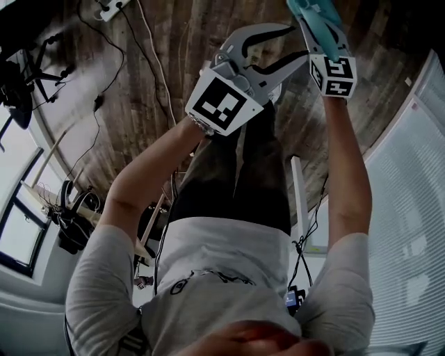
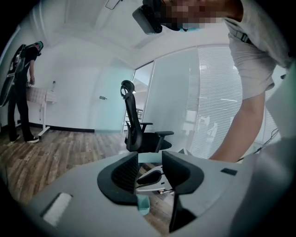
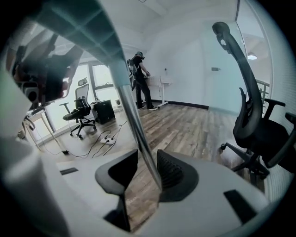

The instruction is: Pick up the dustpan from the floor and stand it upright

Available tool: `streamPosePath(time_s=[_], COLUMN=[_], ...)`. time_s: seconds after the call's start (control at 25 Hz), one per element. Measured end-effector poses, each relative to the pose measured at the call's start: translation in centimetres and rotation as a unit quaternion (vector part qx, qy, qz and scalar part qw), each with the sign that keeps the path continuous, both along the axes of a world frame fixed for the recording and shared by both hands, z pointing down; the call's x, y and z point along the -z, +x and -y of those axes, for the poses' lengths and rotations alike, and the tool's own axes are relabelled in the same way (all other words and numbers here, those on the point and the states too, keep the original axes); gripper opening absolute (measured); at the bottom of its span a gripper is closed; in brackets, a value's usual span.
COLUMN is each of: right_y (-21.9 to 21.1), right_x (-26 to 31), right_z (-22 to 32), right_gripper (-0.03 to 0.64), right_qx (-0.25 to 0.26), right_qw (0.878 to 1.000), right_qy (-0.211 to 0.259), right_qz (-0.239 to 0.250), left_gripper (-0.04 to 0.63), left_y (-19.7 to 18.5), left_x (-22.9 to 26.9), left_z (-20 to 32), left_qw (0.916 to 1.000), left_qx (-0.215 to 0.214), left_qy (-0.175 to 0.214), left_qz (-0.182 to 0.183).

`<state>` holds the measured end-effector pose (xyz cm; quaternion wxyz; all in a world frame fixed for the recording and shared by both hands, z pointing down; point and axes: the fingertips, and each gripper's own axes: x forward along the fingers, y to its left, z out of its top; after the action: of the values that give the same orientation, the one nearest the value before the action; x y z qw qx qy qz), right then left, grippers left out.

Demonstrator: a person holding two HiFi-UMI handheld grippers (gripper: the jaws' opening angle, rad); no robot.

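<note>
The right gripper (image 3: pixel 147 173) carries the load, its jaws drawn in around the thin silvery metal shaft (image 3: pixel 138 125) of the teal plastic long-handled dustpan (image 1: pixel 314 15); the shaft lies against one ribbed black pad, with a sliver of floor showing beside the other; taking the slim shaft rather than the broad plastic is, I judge, the hold a narrow two-jaw tool manages best, and it lets the wrist swing the whole length toward vertical; the left gripper (image 2: pixel 150 172) hovers just beside it with its jaws apart and nothing clamped, only the other tool and a scrap of teal showing through the gap; it is probably placed there to steady the shaft if it pivots; the dustpan is off the brown wooden plank floor (image 1: pixel 160 62), held in the air ahead of the person's legs at the top edge of the head view; in the right gripper view the shaft slants from the jaws up to a wide, blurred teal moulding with raised ribs close to the camera; the shaft looks smooth, round and shiny, so likely slippery; the plastic is a matt pale teal; which end is the pan I cannot tell; a black mesh-backed office chair (image 3: pixel 259 125) stands near, so the set-down spot should keep away from its wheeled base.
</note>
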<state>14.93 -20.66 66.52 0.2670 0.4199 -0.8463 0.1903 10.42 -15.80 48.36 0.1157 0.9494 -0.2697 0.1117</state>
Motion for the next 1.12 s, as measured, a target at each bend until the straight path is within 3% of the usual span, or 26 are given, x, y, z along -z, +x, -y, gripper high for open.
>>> streamPosePath(time_s=[0.28,0.72,1.12], right_y=[2.0,5.4,3.1], right_x=[5.4,19.2,37.9], right_z=[-2.8,-6.1,-7.2], right_gripper=[0.098,0.094,0.053], right_qx=[-0.003,-0.025,-0.040], right_qw=[1.000,0.999,0.993], right_qy=[0.020,0.033,0.096], right_qz=[0.002,-0.001,0.058], left_gripper=[0.155,0.120,0.067], left_y=[-1.5,-3.5,-5.7], left_x=[3.4,12.5,23.9], left_z=[-1.5,-3.9,-4.8], left_qw=[0.9994,0.9965,0.9928], left_qx=[0.032,0.075,0.106], left_qy=[-0.012,-0.037,-0.029], left_qz=[-0.001,-0.008,-0.046])
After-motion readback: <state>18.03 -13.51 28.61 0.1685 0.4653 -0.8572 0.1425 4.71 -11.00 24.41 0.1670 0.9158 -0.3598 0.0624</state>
